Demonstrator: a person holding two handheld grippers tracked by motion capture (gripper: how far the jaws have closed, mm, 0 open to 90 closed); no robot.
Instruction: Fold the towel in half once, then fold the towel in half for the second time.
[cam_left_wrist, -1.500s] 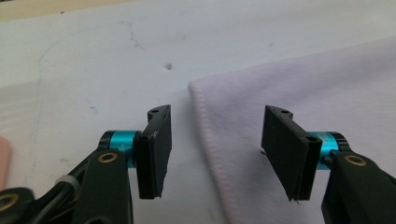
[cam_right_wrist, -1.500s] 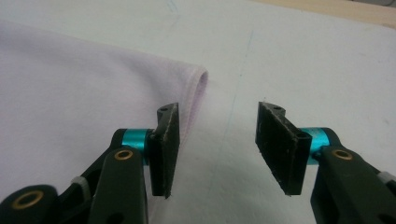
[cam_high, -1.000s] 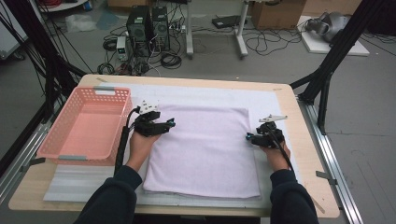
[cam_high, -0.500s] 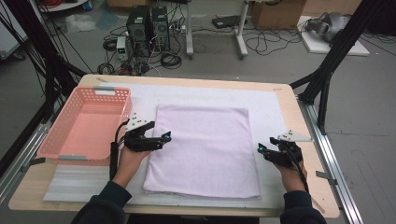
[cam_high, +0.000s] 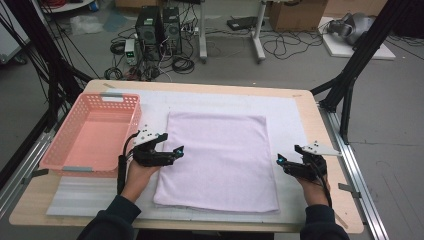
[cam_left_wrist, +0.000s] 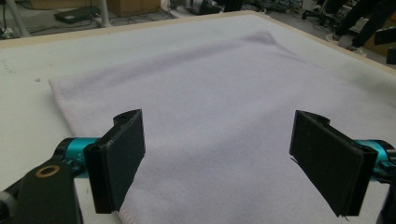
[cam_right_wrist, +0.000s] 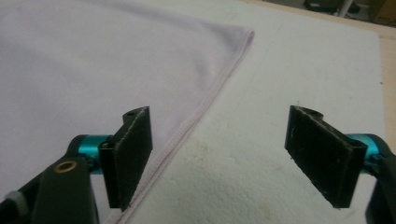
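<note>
Surface: padded | towel lay flat between tools | left tool wide, empty | right tool just opened, wide, empty | soft, light, limp; grip hemmed edges.

towels: one lilac towel lying flat | baskets: one pink basket left of the towel | white mats: one white mat under the towel | grippers: two, left gripper at the towel's left edge, right gripper at its right edge | tables: one table under all
</note>
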